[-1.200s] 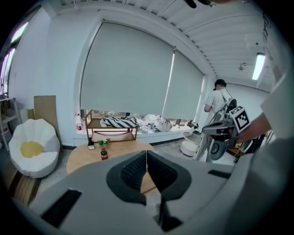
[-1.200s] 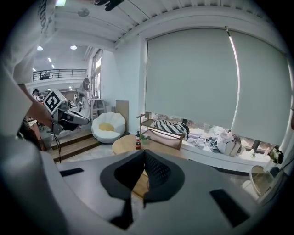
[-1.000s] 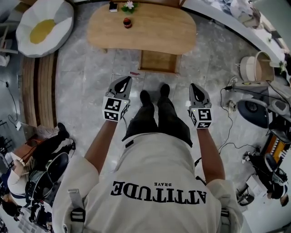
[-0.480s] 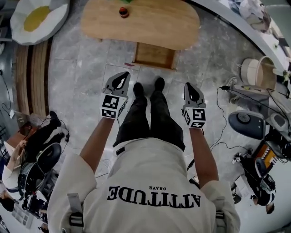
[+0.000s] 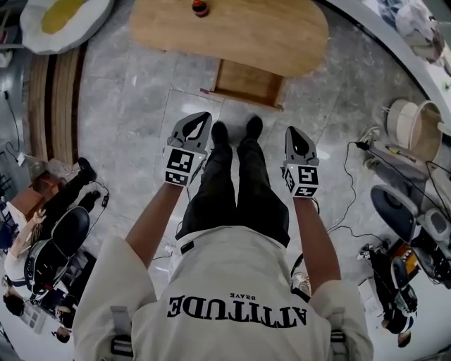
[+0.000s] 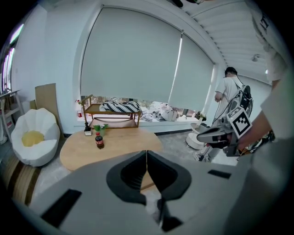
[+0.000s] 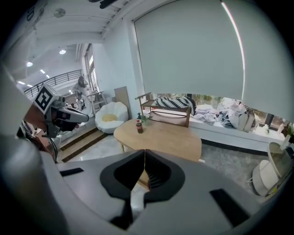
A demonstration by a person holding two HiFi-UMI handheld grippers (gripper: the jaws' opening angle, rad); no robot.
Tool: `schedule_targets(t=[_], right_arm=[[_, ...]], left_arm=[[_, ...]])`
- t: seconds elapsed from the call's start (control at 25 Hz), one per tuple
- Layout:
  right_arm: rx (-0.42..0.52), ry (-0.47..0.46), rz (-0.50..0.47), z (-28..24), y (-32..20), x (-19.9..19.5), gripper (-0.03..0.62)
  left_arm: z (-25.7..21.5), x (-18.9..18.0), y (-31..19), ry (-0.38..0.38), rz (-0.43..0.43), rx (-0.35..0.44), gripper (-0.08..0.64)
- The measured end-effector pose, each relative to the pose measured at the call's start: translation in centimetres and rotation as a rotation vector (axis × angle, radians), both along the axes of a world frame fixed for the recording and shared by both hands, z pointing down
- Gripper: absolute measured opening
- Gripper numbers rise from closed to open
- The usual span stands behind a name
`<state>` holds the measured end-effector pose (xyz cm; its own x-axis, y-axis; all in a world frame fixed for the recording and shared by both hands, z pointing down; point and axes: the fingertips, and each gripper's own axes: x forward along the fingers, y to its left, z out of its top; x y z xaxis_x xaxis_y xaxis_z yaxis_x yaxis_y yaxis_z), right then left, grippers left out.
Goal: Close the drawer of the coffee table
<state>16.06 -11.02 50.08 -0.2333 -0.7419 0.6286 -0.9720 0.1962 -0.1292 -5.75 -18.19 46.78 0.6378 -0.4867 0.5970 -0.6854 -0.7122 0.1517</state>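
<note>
A: Since the drawer [image 5: 246,84] stands pulled out of the coffee table [image 5: 232,32], where is it from the shoes [image 5: 220,131]?
B: Twelve o'clock, just past the toes.
A: And the grippers?
B: Left gripper [image 5: 199,121] at nine o'clock, right gripper [image 5: 294,135] at three. Both have their jaws pressed together on nothing, apart from the drawer.

Pale honey wood on the coffee table [image 5: 232,35], the drawer [image 5: 246,83] a shade browner, over a grey marbled floor [image 5: 127,106]. Left gripper [image 5: 200,118] and right gripper [image 5: 292,132] show grey, patterned with black-and-white squares. White seat [image 5: 42,39] with yellow cushion [image 5: 62,14], cream shirt [image 5: 232,268] lettered black, black trousers [image 5: 232,190].
</note>
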Motion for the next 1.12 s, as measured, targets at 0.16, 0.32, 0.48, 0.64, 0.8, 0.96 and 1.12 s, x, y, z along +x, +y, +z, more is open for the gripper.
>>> schedule_targets(t=[0.16,0.32,0.48,0.64,0.8,0.96,1.12], right_arm=[[-0.03,-0.01,-0.025,2.6,-0.3,-0.2,0.02],[-0.054,-0.022,-0.029,5.2,-0.3,0.1,0.02],[-0.08,-0.03,-0.021,7.8,-0.4,0.8,0.02],[-0.106,-0.035,-0.005,11.3,0.1,1.8,0.021],[-0.114,-0.031,0.0,14.6,1.2,1.5,0.021],[-0.137,-0.039,-0.007,17.3,1.2,1.4,0.021],[-0.18,-0.046,-0.01,20.2,1.3,1.3,0.021]], left_arm=[[2.0,0.0,-0.5,-0.011,-0.025,-0.005,0.021],[4.4,0.6,-0.3,-0.019,-0.026,-0.011,0.021],[7.1,1.2,0.0,-0.044,-0.024,-0.031,0.021],[10.6,1.7,0.7,-0.055,-0.046,-0.052,0.021],[14.0,0.9,2.3,-0.05,-0.068,-0.06,0.023],[16.6,1.0,2.3,-0.066,-0.076,-0.08,0.021],[19.1,1.5,2.1,-0.024,-0.085,-0.144,0.021]])
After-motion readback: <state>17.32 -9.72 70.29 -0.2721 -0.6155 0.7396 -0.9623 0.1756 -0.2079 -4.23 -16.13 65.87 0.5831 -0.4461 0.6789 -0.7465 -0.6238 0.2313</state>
